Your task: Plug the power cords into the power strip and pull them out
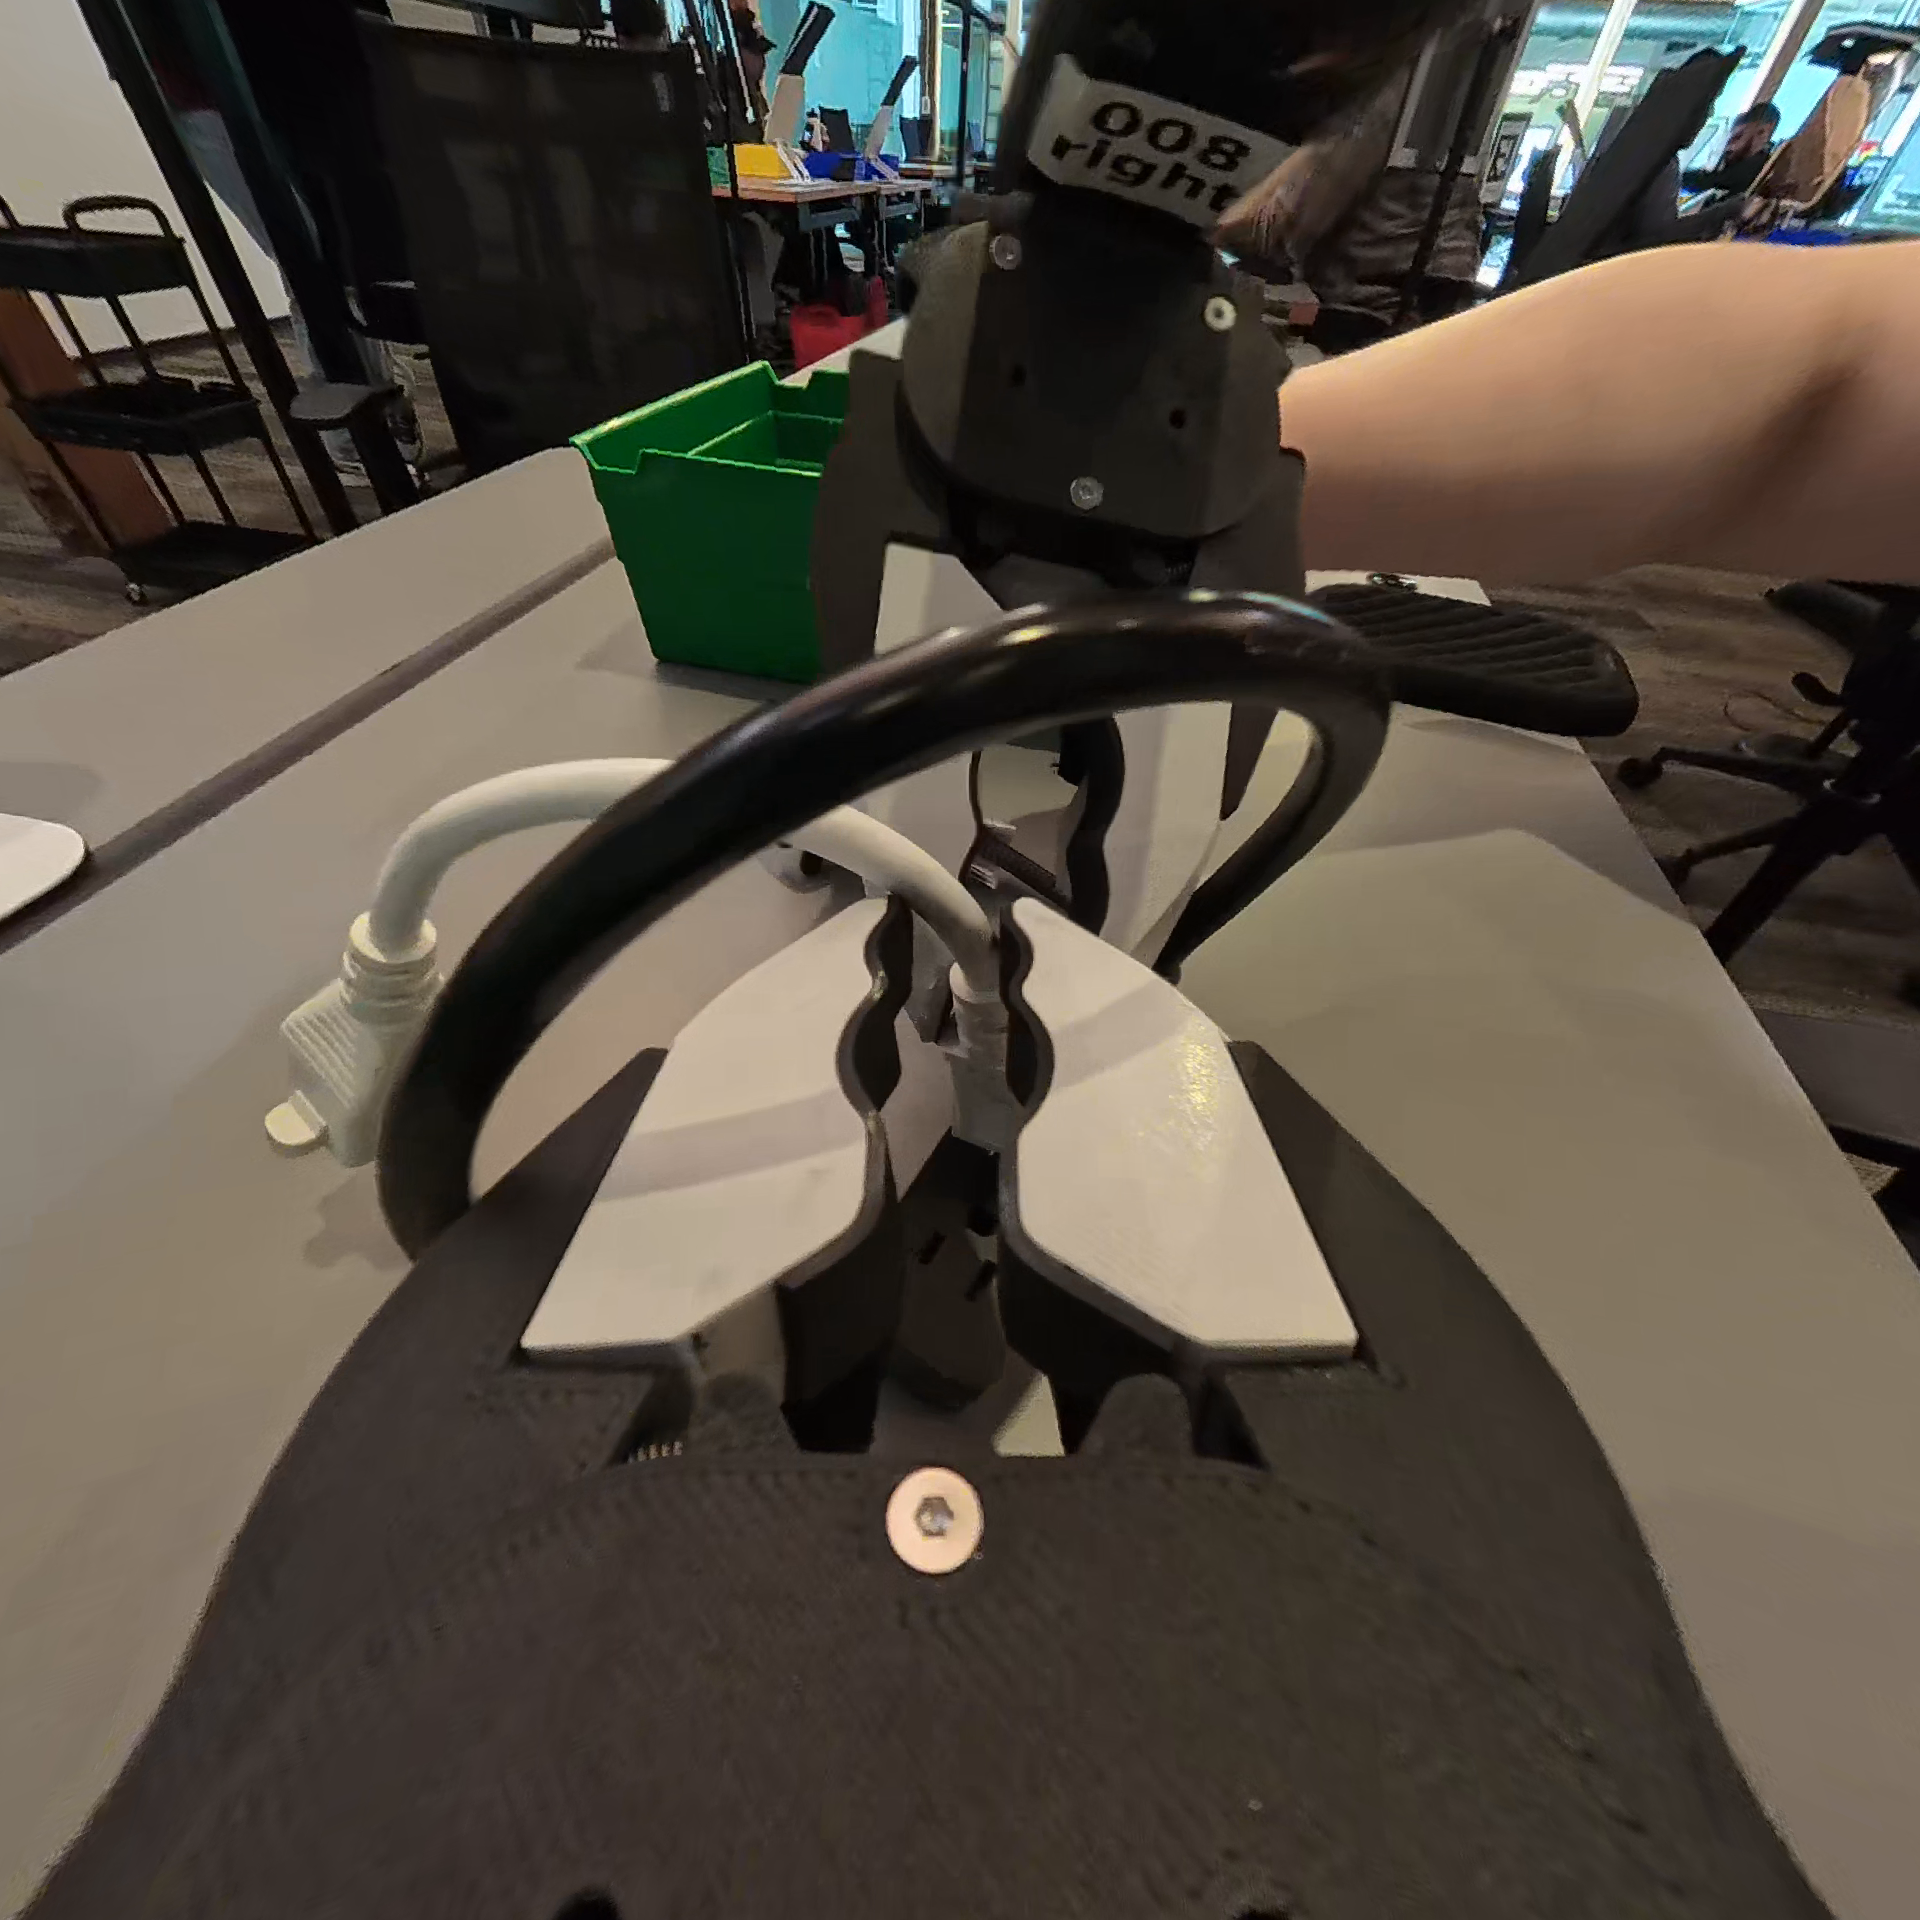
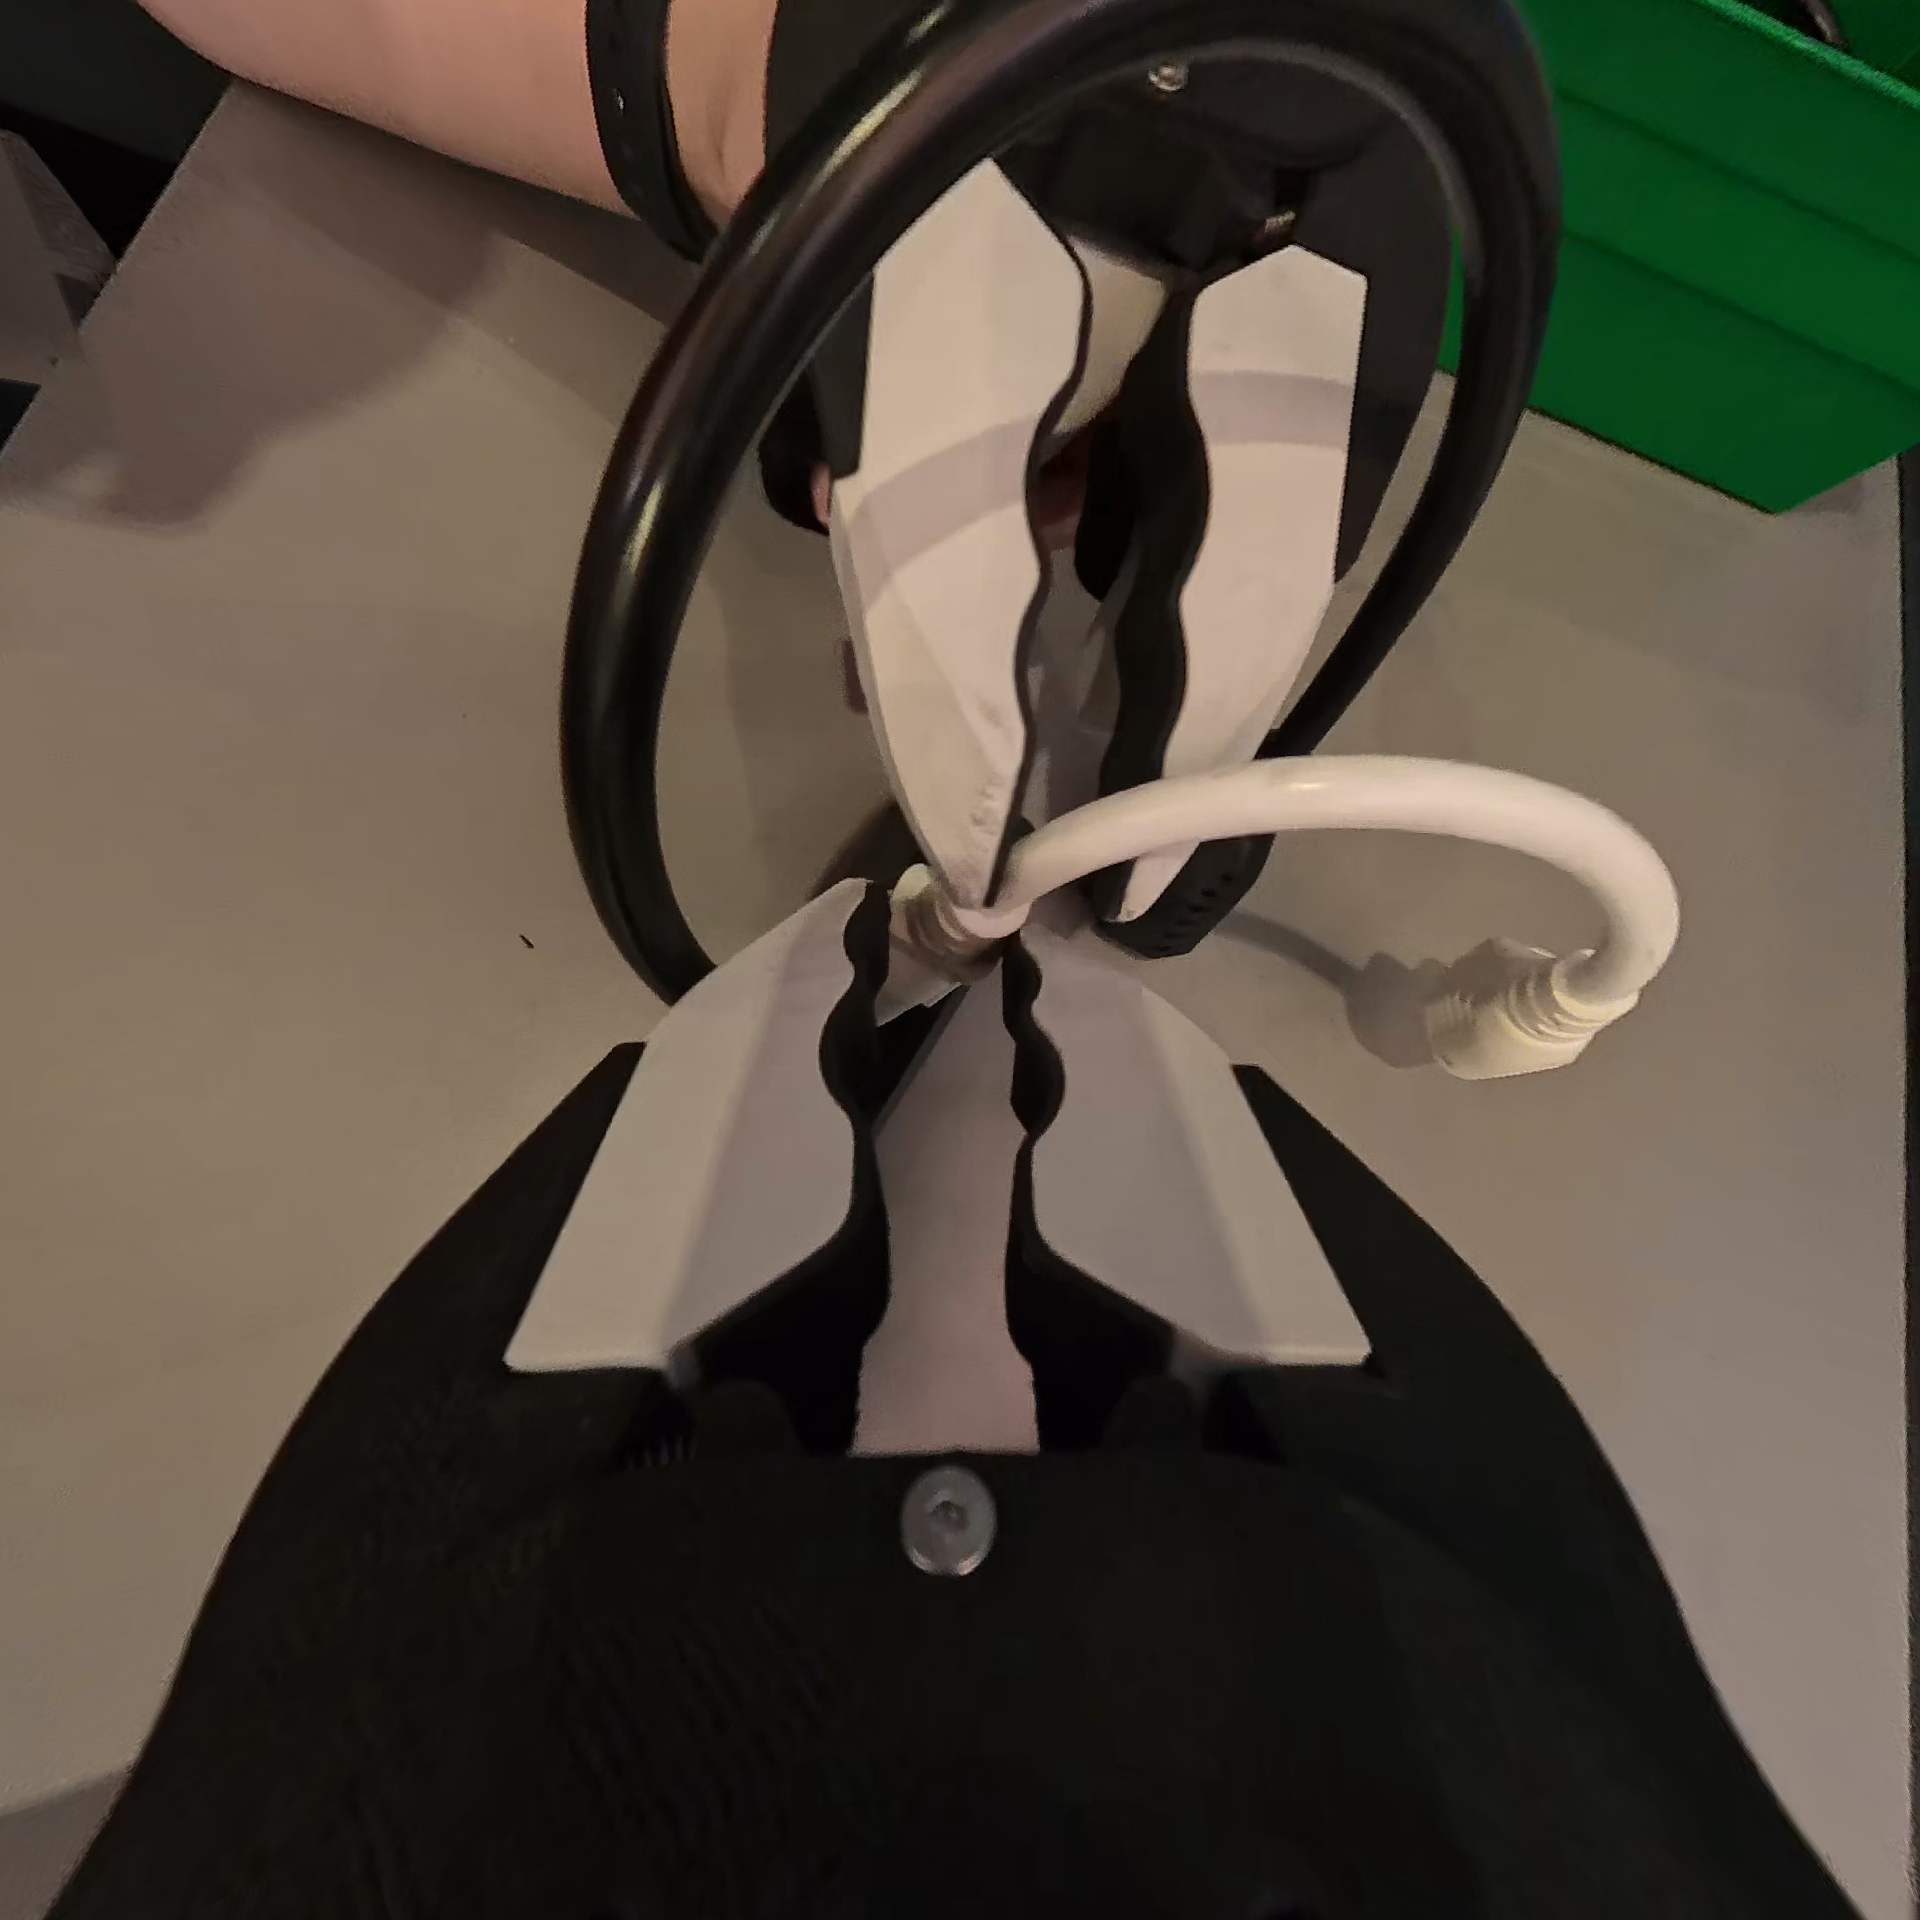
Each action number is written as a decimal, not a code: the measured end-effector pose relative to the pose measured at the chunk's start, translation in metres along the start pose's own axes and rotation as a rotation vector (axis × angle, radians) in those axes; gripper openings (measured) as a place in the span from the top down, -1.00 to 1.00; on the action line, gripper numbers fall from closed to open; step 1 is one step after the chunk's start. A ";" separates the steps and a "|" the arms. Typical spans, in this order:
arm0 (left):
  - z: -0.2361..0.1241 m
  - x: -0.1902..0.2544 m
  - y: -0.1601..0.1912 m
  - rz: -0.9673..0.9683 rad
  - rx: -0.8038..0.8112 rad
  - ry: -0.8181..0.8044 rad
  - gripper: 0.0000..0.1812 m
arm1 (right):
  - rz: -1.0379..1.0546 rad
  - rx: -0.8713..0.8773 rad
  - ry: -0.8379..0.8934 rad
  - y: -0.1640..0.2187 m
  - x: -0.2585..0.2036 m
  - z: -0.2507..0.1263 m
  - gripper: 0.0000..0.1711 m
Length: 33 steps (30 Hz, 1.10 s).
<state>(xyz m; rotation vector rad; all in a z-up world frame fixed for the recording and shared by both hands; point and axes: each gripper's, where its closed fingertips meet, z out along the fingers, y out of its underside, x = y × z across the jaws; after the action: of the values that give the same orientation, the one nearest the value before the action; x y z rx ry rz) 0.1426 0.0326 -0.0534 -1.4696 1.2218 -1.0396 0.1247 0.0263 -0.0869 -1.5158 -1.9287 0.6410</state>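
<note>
The grey bench (image 1: 1455, 987) carries a green bin (image 1: 717, 540) at its far side. A thick black cord (image 1: 935, 675) arches over both grippers. The white cord (image 2: 1351, 795) loops aside to its free plug (image 1: 353, 1039), lying flat on the bench. The left gripper (image 1: 951, 997) has its jaws nearly closed on the white cord's grey end fitting. The right gripper (image 2: 935, 935) meets it head-on, jaws narrowly parted around that same fitting; whether they clamp it is unclear. The power strip is barely discernible.
</note>
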 end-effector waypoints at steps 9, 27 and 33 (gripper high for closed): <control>0.003 0.009 -0.001 0.186 0.009 -0.029 0.85 | 0.388 -0.247 -0.267 0.012 -0.009 0.002 0.62; 0.003 0.027 0.007 0.331 -0.006 0.001 0.84 | 0.358 -0.338 -0.342 0.001 -0.017 -0.029 0.72; 0.008 0.038 0.010 0.370 -0.033 0.037 0.88 | 0.460 -0.218 -0.412 -0.016 -0.020 -0.039 0.71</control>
<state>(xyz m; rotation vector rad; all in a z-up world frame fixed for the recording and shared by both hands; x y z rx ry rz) 0.1540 -0.0051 -0.0635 -1.1922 1.4756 -0.8012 0.1450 0.0037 -0.0515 -2.1318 -2.0004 1.0350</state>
